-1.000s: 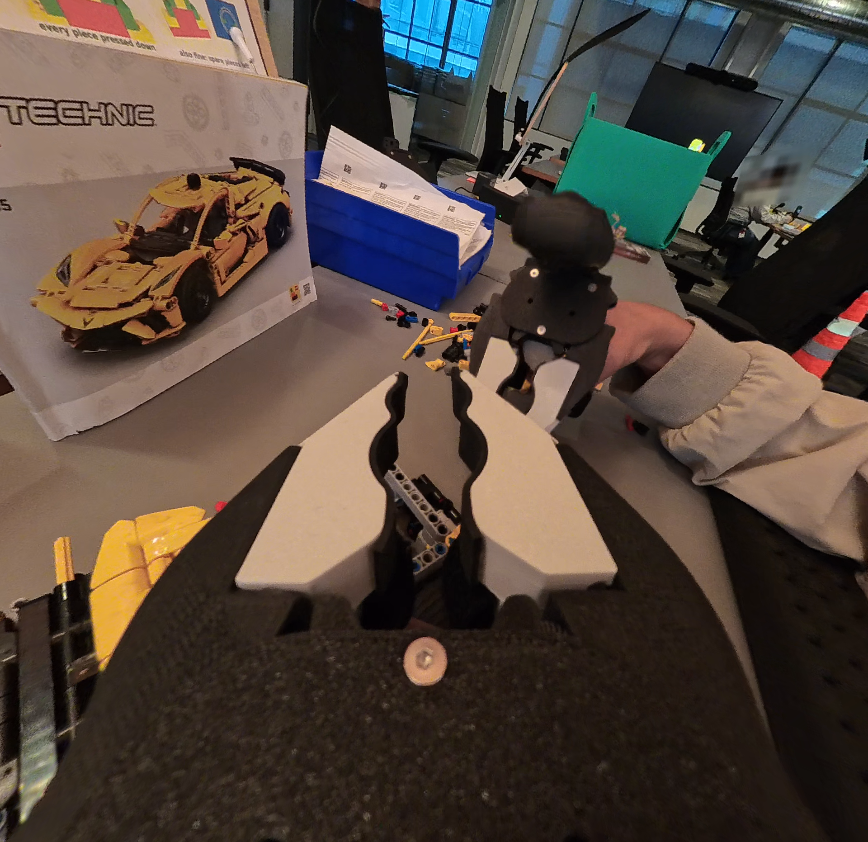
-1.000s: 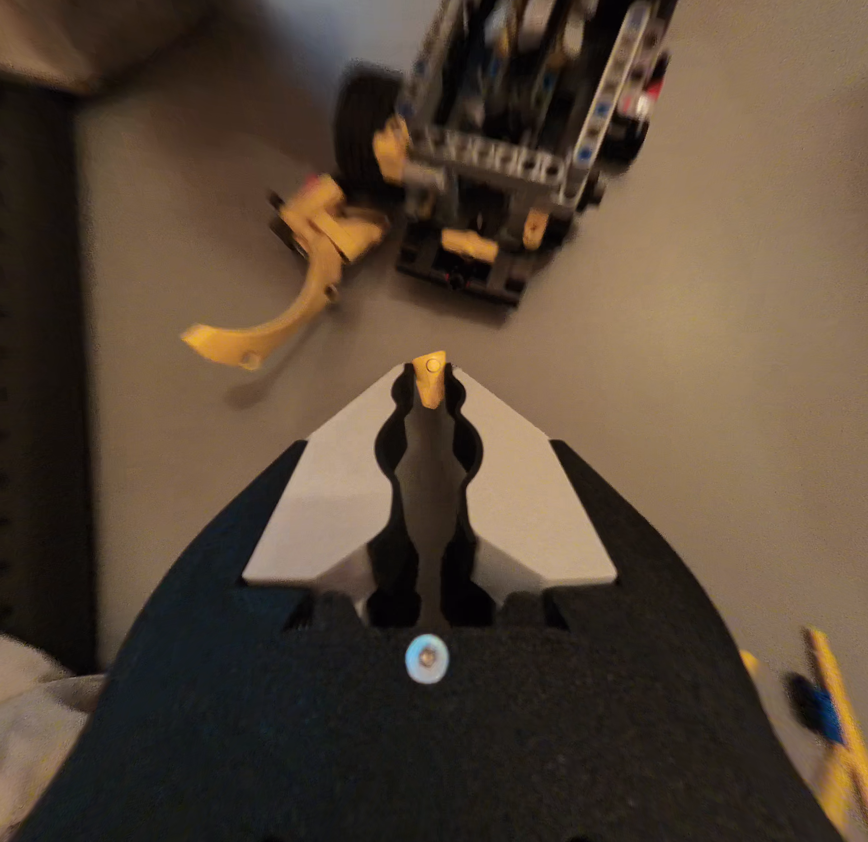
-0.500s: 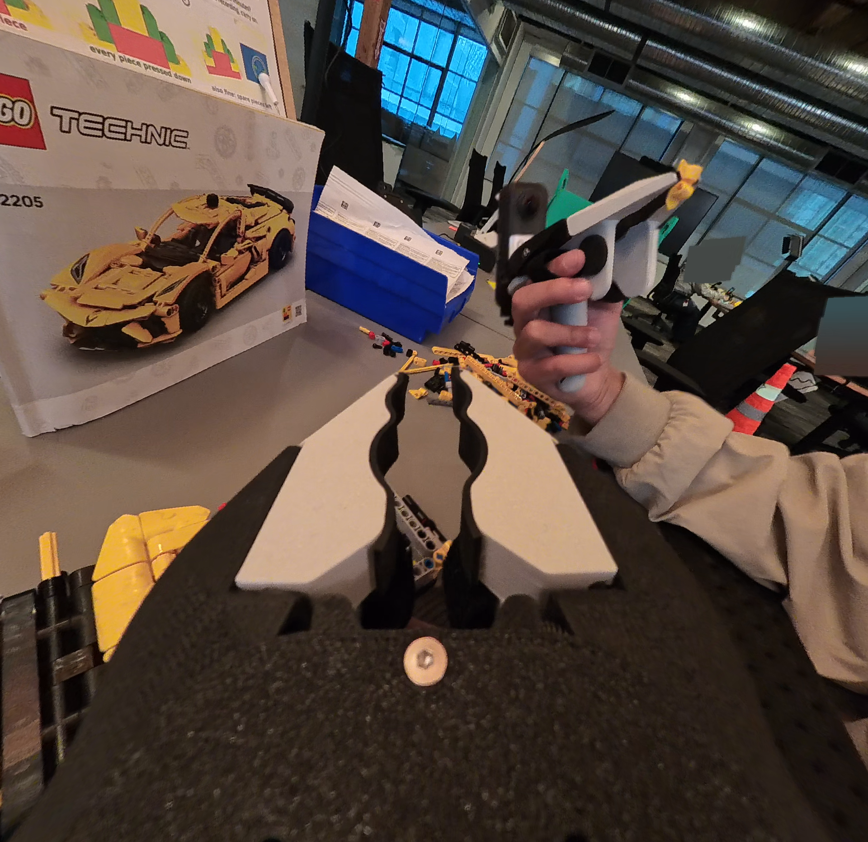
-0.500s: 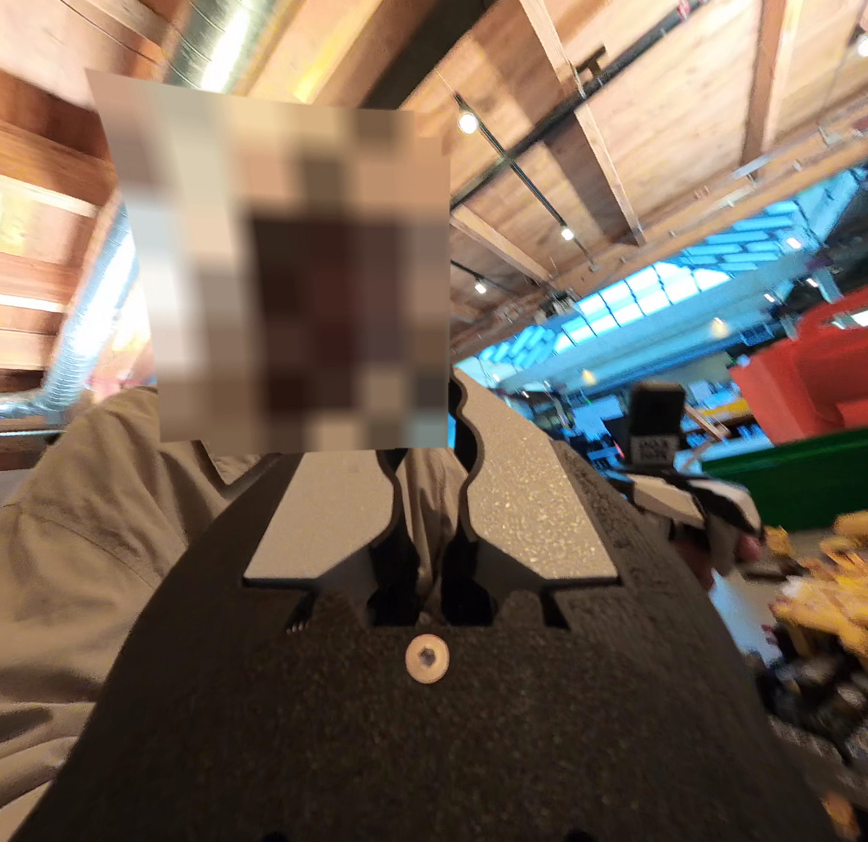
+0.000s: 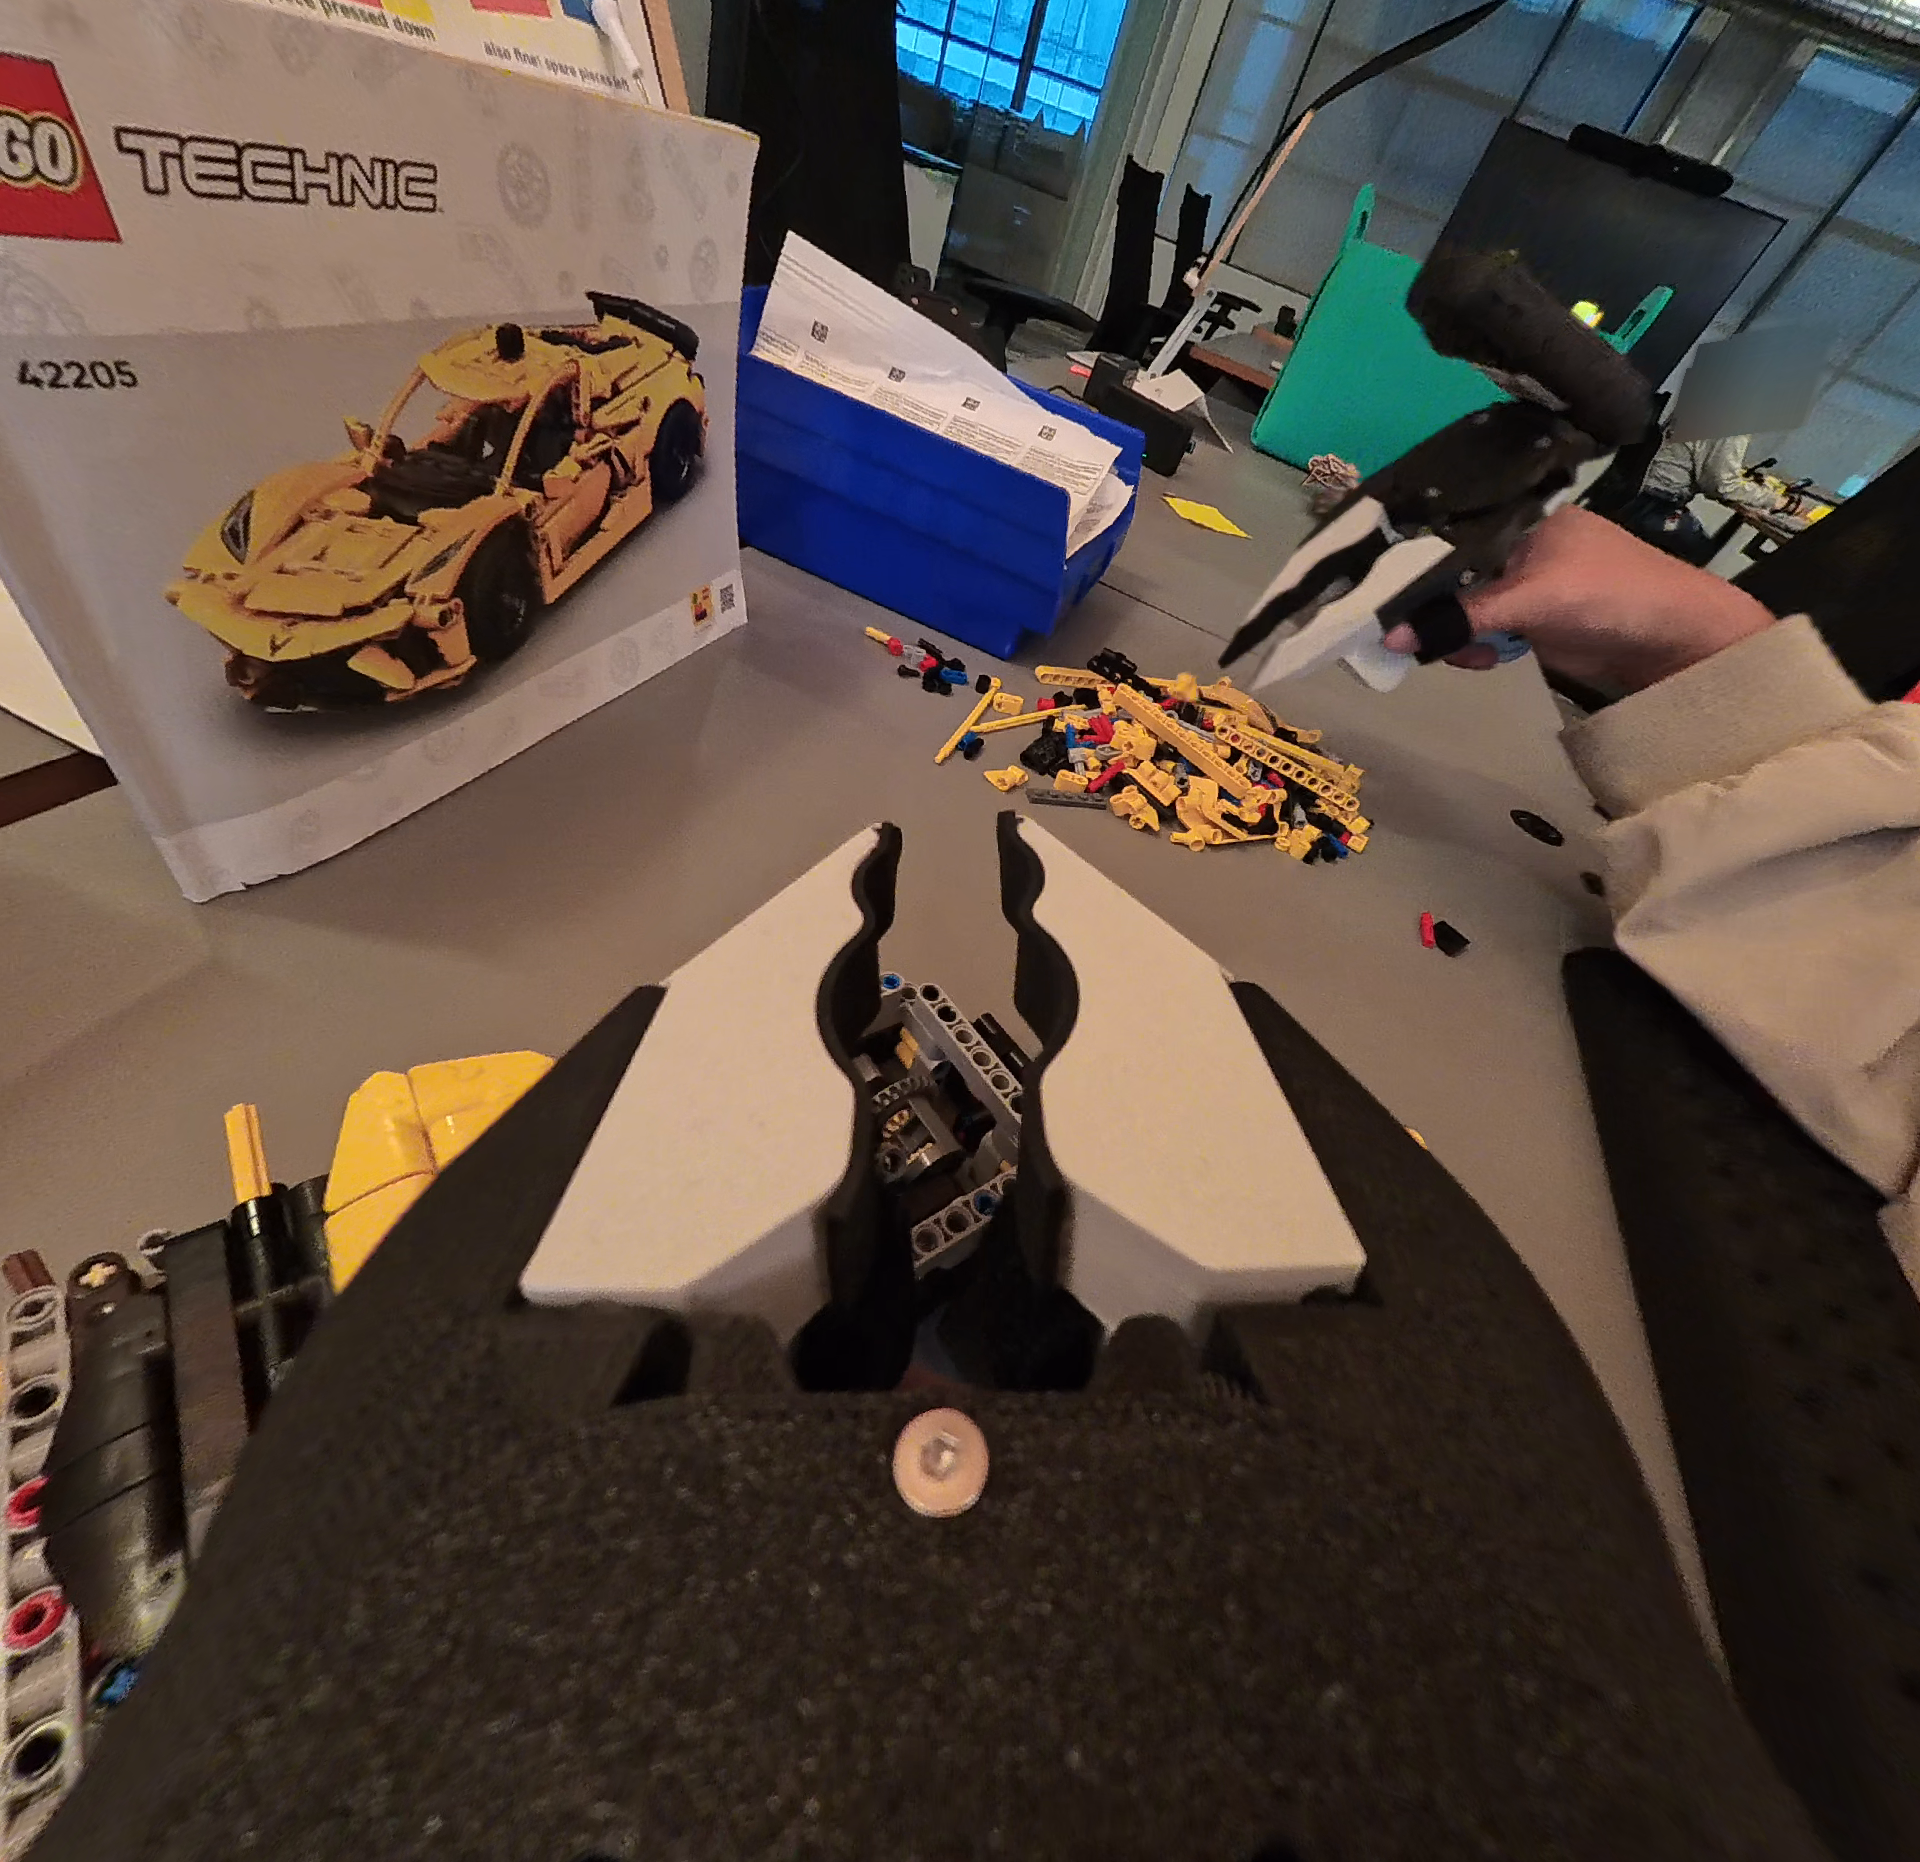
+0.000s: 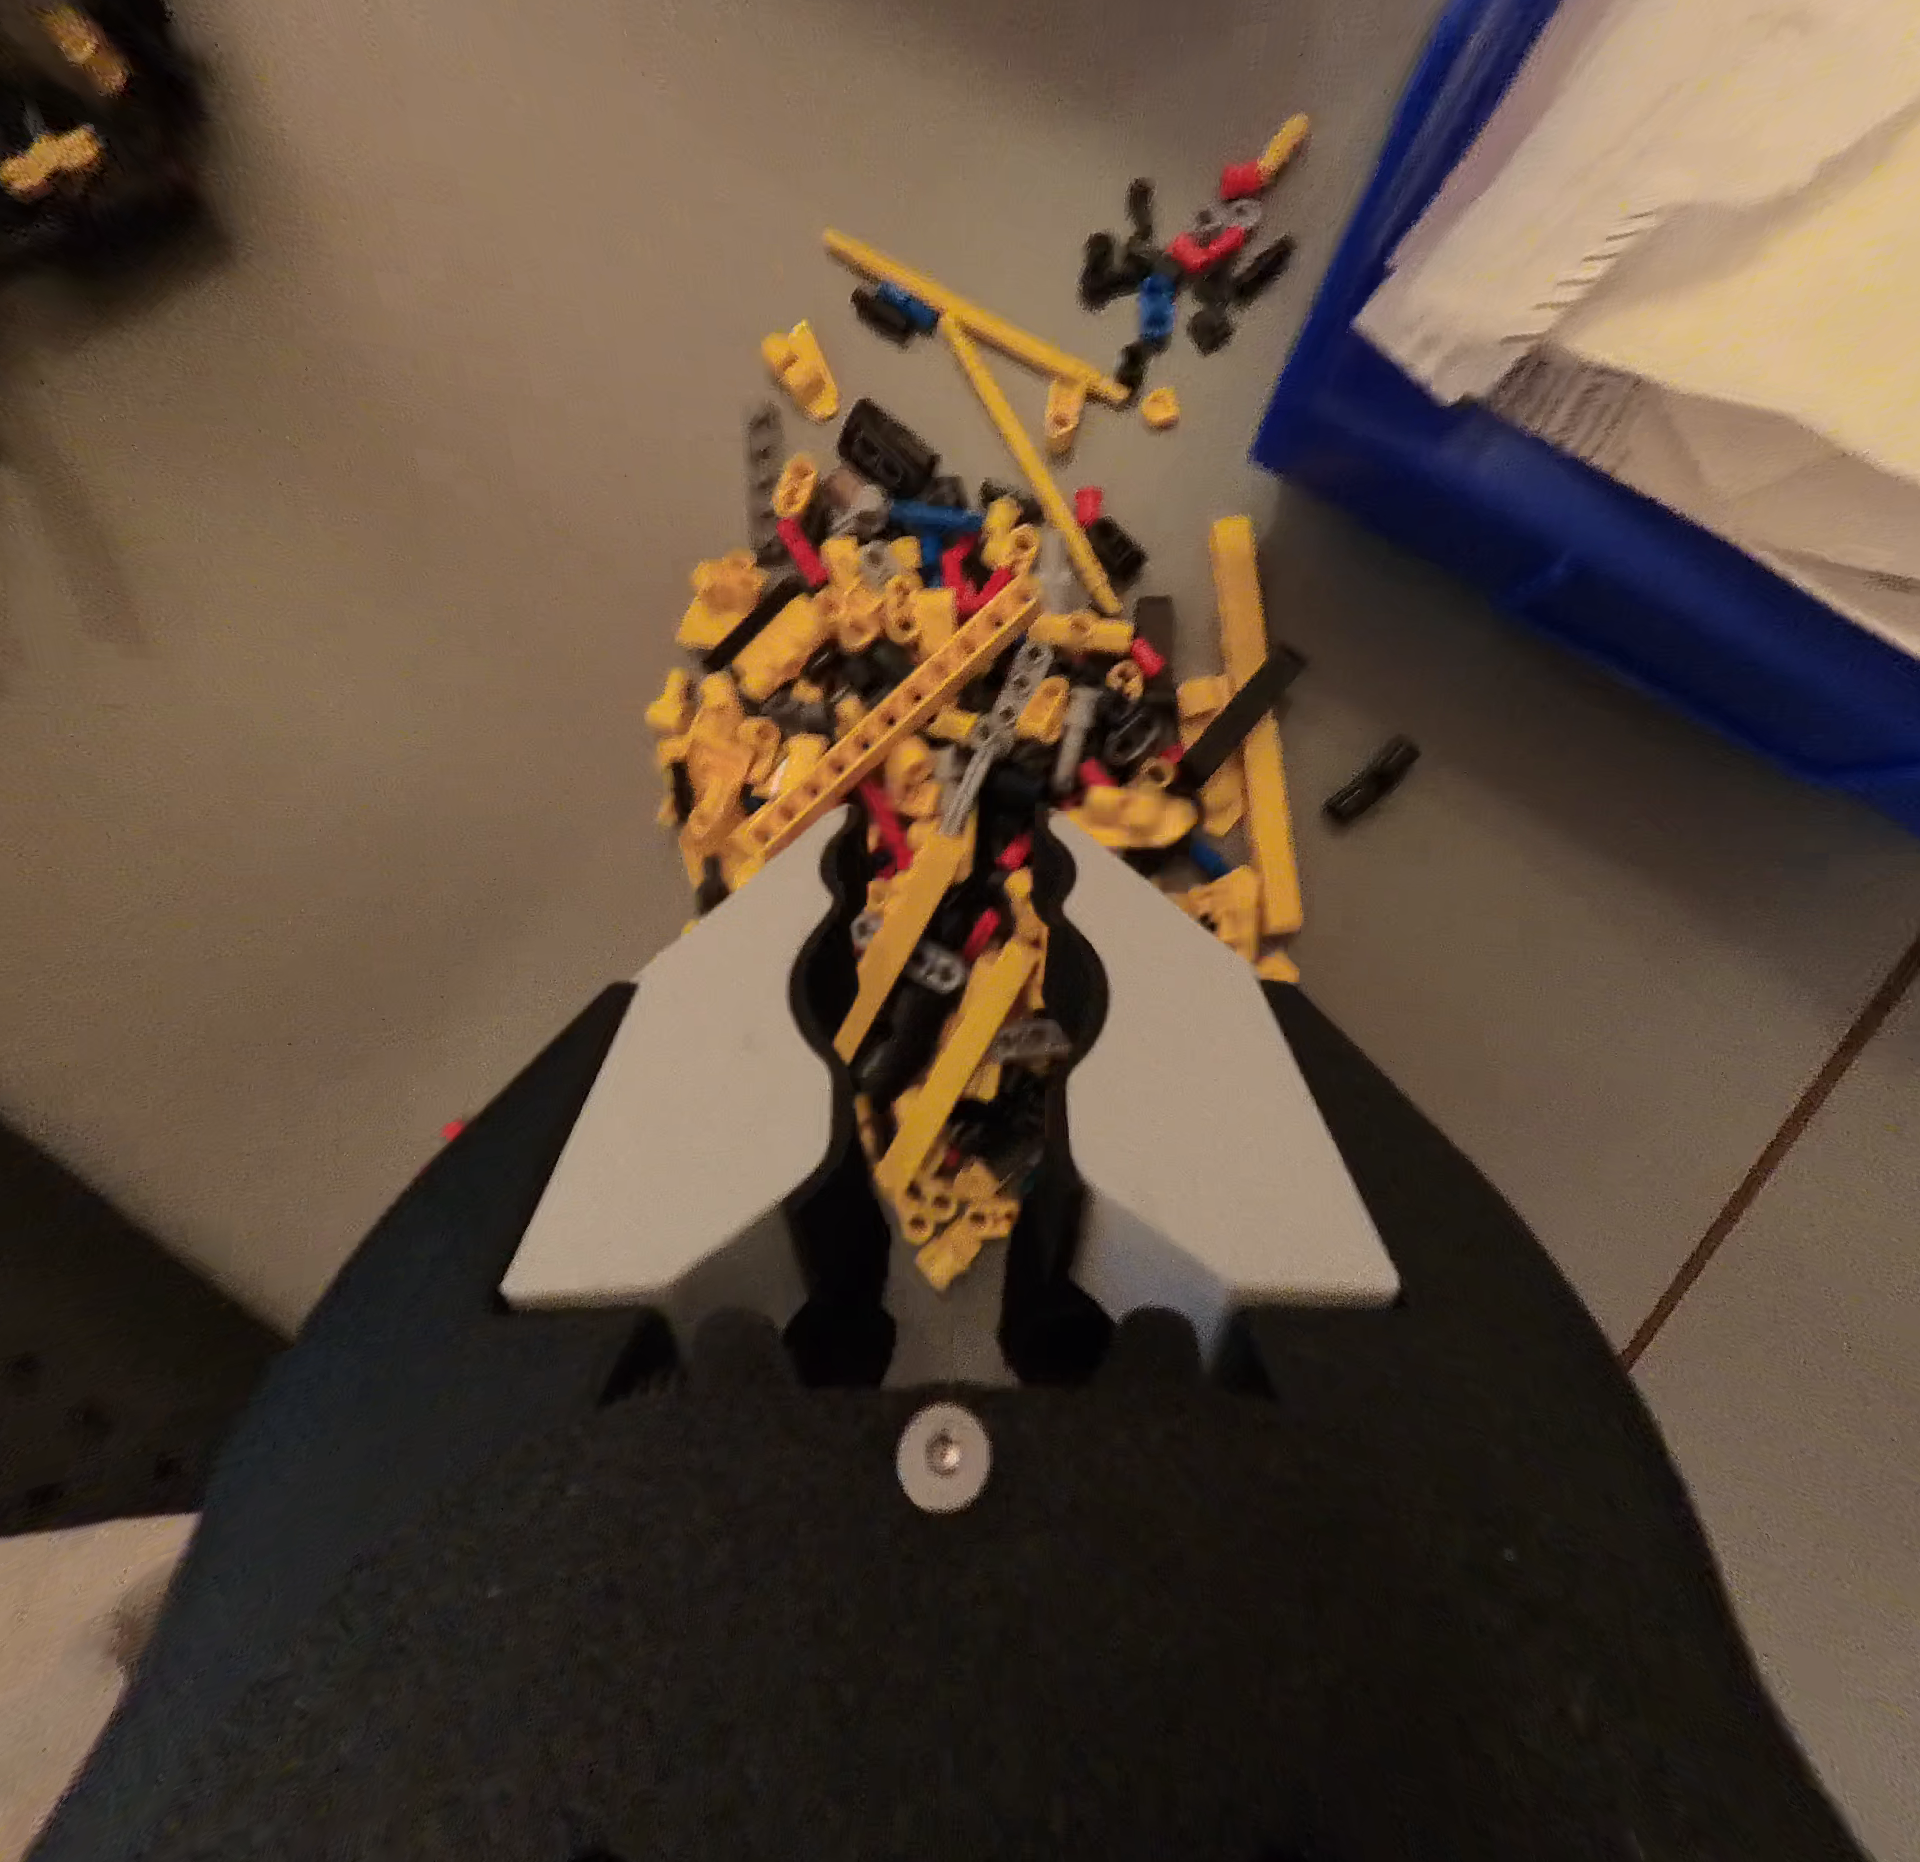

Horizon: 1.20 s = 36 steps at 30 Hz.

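Note:
My left gripper (image 5: pixel 948 825) is low over the grey table (image 5: pixel 623 877). Its fingers are closed on a grey and black brick-built assembly (image 5: pixel 935 1095) that shows in the gap between them. More of that build, with black and grey beams (image 5: pixel 104 1397) and a yellow panel (image 5: pixel 416 1126), lies at the lower left. My right gripper (image 6: pixel 945 825) is open and empty just above a pile of loose yellow, black, red and blue pieces (image 6: pixel 935 669). The left wrist view also shows the right gripper (image 5: pixel 1252 669), held by a hand and pointing down at the pile (image 5: pixel 1184 763).
A large set box with a yellow car picture (image 5: pixel 364 441) stands at the back left. A blue bin with papers (image 5: pixel 904 503) is behind the pile and shows in the right wrist view (image 6: pixel 1610 524). A green bin (image 5: pixel 1351 389) stands farther back. A beige sleeve (image 5: pixel 1766 877) crosses the right side. Spacing between my two grippers at the tips: around 30 cm.
The right gripper, which held a small yellow piece, swung up and then came down over the pile, now open with no piece in it. The left gripper stayed on the assembly.

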Available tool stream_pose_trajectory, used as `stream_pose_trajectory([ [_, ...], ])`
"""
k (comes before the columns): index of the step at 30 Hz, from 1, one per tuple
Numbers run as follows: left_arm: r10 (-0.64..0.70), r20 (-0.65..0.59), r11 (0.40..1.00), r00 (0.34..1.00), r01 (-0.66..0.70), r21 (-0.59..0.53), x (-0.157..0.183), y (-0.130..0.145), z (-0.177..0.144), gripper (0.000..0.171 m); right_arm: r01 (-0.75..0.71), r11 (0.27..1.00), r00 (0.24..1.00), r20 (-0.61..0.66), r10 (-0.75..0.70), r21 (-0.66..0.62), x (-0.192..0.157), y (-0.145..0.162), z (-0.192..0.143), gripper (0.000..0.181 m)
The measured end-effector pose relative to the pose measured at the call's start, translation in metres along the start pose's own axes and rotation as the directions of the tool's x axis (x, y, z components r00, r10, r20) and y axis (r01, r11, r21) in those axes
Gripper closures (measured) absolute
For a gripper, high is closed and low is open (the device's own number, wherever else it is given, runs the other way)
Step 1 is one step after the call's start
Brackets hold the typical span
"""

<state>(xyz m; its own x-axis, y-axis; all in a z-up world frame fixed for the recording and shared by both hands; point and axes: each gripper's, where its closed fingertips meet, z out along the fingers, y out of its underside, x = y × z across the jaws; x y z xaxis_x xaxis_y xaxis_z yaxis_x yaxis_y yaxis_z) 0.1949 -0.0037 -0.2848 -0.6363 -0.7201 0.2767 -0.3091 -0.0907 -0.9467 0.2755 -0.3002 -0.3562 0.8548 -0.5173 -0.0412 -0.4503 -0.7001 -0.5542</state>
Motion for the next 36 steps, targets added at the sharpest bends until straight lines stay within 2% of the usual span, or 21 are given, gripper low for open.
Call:
stream_pose_trajectory([
  [3,0.003,-0.009,1.000,1.000,-0.003,0.005,0.004,-0.002,0.000,0.153,0.147,0.987,0.986,0.068,-0.151,0.067,-0.045,0.025,-0.017,0.151],
  [6,0.010,-0.025,1.000,1.000,-0.010,0.008,0.009,-0.003,0.001,0.154,0.239,0.962,0.929,0.258,-0.267,0.136,-0.110,0.062,-0.026,0.152],
  [8,0.012,-0.038,1.000,0.999,-0.012,0.005,0.013,-0.002,0.003,0.153,0.315,0.938,0.899,0.272,-0.344,0.144,-0.127,0.085,-0.022,0.143],
  [13,0.036,-0.055,0.999,0.998,-0.036,-0.006,0.022,0.002,0.007,0.153,0.392,0.903,0.888,0.183,-0.421,0.174,-0.123,0.100,-0.010,0.154],
  [21,0.039,-0.045,0.999,0.998,-0.039,-0.003,0.020,0.002,0.006,0.153,0.374,0.912,0.896,0.189,-0.403,0.170,-0.115,0.096,0.000,0.164],
  [22,0.037,-0.044,0.999,0.998,-0.037,-0.003,0.019,0.002,0.006,0.153,0.375,0.914,0.900,0.175,-0.400,0.156,-0.111,0.095,0.000,0.181],
  [24,0.037,-0.043,0.999,0.998,-0.037,-0.001,0.018,0.001,0.006,0.153,0.370,0.910,0.909,0.130,-0.396,0.189,-0.104,0.085,-0.002,0.181],
  [26,0.037,-0.042,0.999,0.998,-0.038,-0.001,0.018,0.001,0.005,0.153,0.356,0.920,0.933,-0.007,-0.360,0.167,-0.077,0.077,-0.003,0.181],
  [27,0.038,-0.041,0.999,0.998,-0.038,-0.001,0.018,0.000,0.005,0.153,0.346,0.924,0.938,-0.023,-0.347,0.161,-0.071,0.075,-0.004,0.181],
  [29,0.036,-0.041,0.999,0.999,-0.036,0.002,0.018,0.000,0.005,0.153,0.304,0.933,0.950,0.018,-0.313,0.193,-0.073,0.068,-0.008,0.181],
  [33,0.039,-0.036,0.999,0.999,-0.038,0.005,0.018,-0.002,0.004,0.154,0.231,0.953,0.959,0.123,-0.257,0.197,-0.100,0.052,0.003,0.148],
  [36,0.036,-0.043,0.999,0.998,-0.036,0.002,0.019,-0.001,0.005,0.153,0.311,0.936,0.946,0.037,-0.321,0.166,-0.106,0.040,0.027,0.146],
])
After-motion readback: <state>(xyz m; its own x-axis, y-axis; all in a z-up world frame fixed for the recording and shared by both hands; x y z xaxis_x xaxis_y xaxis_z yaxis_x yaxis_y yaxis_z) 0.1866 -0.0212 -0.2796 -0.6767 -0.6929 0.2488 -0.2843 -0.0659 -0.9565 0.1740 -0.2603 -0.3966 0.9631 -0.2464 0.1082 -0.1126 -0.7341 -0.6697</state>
